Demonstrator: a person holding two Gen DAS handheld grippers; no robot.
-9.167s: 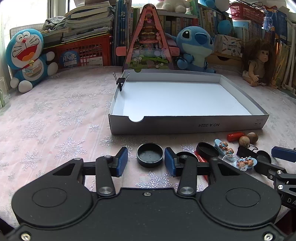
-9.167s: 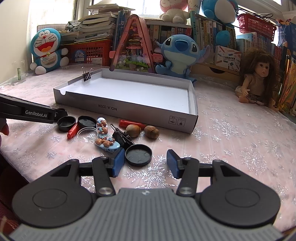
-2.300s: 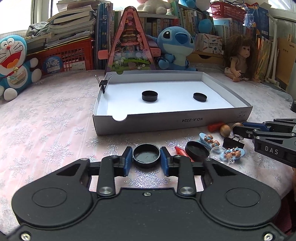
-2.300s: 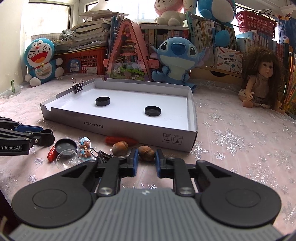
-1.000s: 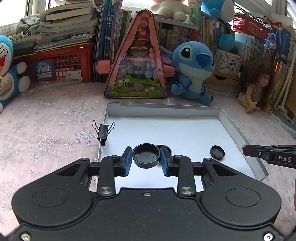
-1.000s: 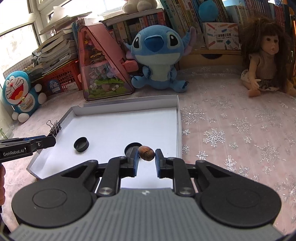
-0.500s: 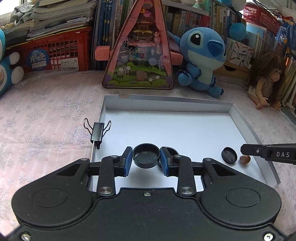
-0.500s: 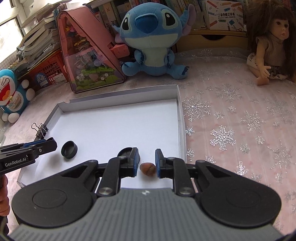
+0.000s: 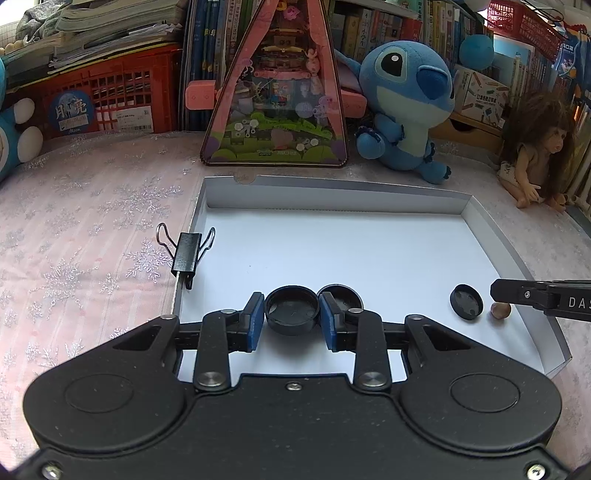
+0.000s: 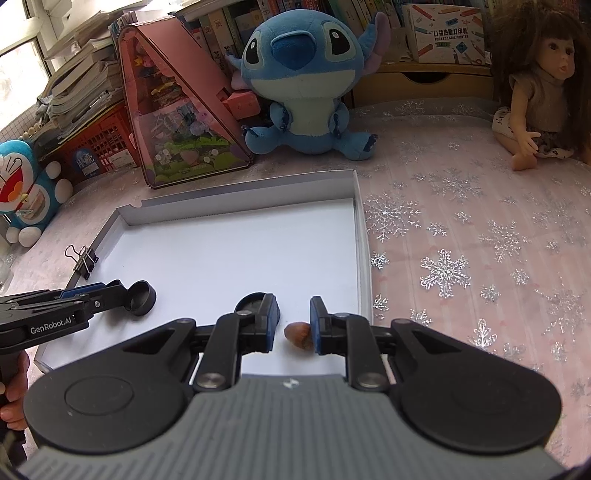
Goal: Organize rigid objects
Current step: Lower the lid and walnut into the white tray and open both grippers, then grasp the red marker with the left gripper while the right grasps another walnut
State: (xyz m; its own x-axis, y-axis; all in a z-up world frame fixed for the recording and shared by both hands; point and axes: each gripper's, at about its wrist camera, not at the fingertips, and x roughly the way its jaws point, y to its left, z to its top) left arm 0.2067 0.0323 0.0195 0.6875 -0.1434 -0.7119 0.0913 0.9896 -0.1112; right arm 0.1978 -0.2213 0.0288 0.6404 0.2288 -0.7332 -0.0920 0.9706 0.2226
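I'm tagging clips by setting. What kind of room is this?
Probably a child's bedroom or playroom at home: plush toys such as the blue one, a doll, and shelves crowded with books behind the snowflake-patterned cloth.

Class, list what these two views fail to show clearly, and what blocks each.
- Right view: flat cap mostly behind a finger of the right claw.
- Left view: nut half behind that claw's tip; rear cap partly behind a finger of the left claw.
- Both views: tray's near wall, under the claw bodies.
- Right view: hand cut by the left edge.
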